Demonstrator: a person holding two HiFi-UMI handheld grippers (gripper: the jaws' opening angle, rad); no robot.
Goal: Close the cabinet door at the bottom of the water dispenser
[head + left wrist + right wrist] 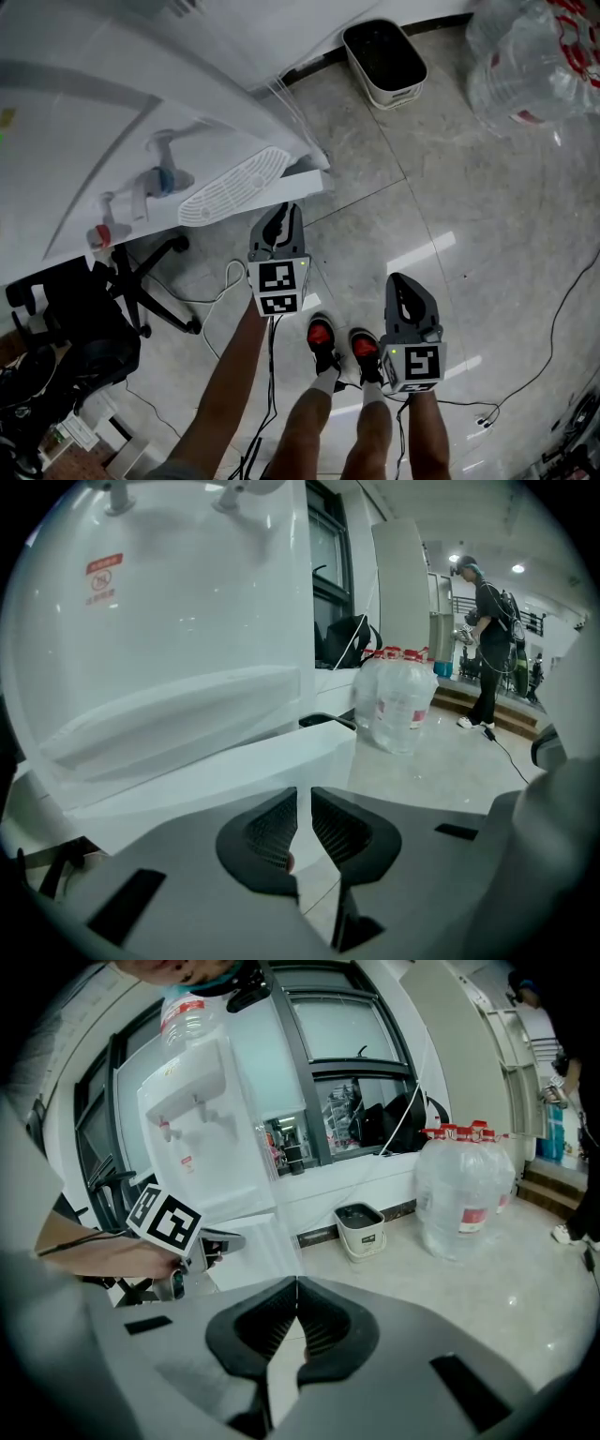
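two handheld grippers in play here. the left gripper is out in front on a bare, stretched forearm, angled forward and down at the base of the white water dispenser. its marker cube faces up at the head camera. in the left gripper view its jaws sit just a thin slit apart with nothing pinched between them, only white panel showing through the gap.

that panel is the cabinet door, low on the dispenser under the taps and the drip grille. it stands swung out partway, not flush with the body. the left jaw tips are right at it, but i can't tell if they actually touch.

the right gripper hangs back, close to the person's right leg and above the shoes, tilted down toward the tiled floor. its jaw tips meet, closed on nothing.

off to the side there's a small waste bin by the wall, bagged water jugs near it, and a black office chair left of the dispenser.
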